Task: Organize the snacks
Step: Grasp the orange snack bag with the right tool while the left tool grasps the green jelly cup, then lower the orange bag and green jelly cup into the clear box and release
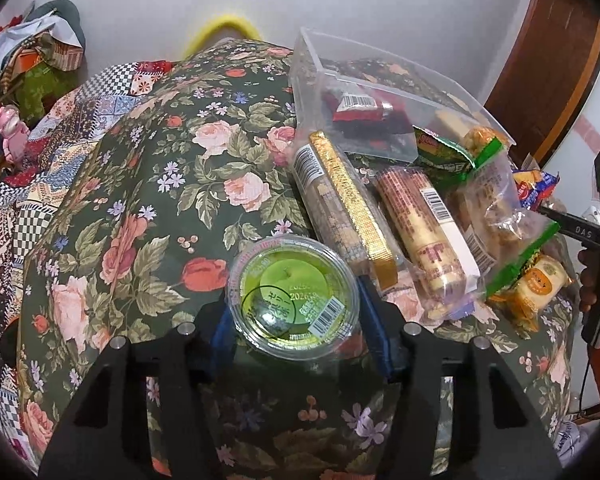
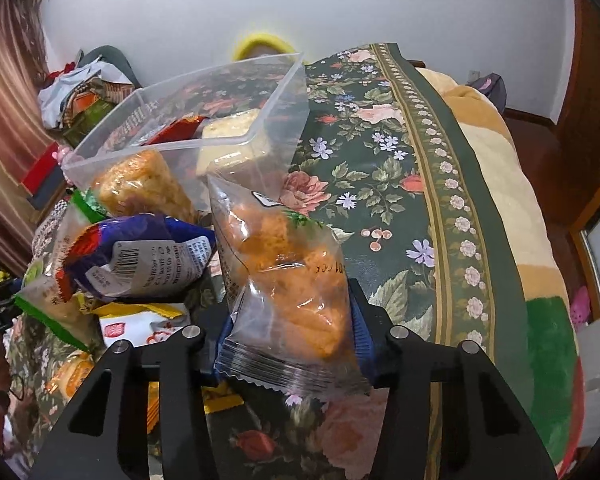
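Observation:
My left gripper [image 1: 294,320] is shut on a clear jelly cup [image 1: 294,294] with a green lid, held over the floral cloth [image 1: 160,184]. My right gripper [image 2: 290,320] is shut on a clear packet of orange pastry [image 2: 284,280], held upright in front of the clear plastic bin [image 2: 260,136]. The bin also shows in the left wrist view [image 1: 312,80] at the upper right and holds a red packet [image 1: 360,108]. Between the bin and the cup lie two long biscuit packs [image 1: 340,200] [image 1: 424,232].
A pile of loose snacks lies by the bin: a blue-purple packet [image 2: 140,256], a green-edged rice cracker bag [image 1: 488,208], an orange packet [image 1: 540,284]. A blanket [image 2: 512,200] drapes the right edge. Clutter [image 1: 32,60] sits at the far left by the wall.

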`<state>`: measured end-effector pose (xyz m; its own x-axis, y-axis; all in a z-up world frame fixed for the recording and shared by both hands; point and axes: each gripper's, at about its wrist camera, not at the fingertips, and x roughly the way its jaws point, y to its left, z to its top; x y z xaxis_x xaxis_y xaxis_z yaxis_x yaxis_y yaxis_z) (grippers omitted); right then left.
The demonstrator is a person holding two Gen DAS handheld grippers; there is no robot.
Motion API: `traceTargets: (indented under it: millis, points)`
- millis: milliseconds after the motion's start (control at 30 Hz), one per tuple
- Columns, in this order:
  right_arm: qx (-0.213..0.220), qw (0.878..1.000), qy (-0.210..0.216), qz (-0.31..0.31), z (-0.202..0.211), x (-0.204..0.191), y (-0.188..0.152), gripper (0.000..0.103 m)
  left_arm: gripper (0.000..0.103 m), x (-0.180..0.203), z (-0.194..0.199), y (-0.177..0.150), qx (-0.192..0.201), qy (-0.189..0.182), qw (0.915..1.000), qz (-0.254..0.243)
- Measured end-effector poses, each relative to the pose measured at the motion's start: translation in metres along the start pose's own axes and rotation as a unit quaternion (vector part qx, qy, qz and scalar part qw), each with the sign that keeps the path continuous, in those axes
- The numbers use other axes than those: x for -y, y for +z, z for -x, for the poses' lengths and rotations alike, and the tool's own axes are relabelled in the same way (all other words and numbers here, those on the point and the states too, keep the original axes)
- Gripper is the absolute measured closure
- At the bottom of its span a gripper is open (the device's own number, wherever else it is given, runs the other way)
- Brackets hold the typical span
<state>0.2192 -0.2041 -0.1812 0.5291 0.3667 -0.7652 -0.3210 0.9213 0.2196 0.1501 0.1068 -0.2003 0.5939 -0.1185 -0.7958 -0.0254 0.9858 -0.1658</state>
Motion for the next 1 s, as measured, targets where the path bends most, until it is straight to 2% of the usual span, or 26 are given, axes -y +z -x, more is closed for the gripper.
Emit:
traceTargets:
  millis: [133, 400, 733, 1000]
  points:
    - [0.013, 1.000, 0.001, 0.011, 0.010, -0.005, 0.001, 0.061, 0.047, 0.000, 0.008, 0.000, 0.003, -0.003, 1.0000, 0.005]
    - [0.049, 0.999, 0.002, 0.024, 0.033, -0.013, 0.014, 0.062, 0.047, 0.006, 0.038, 0.018, 0.040, -0.006, 0.9992, 0.003]
    - [0.107, 0.993, 0.011, 0.049, 0.054, -0.027, 0.054, 0.062, 0.047, 0.032, 0.061, 0.067, 0.102, -0.019, 0.9943, -0.023]
    - [0.141, 0.988, 0.025, 0.062, 0.058, -0.042, 0.082, 0.062, 0.047, 0.049, 0.050, 0.111, 0.120, -0.034, 0.9918, -0.025]
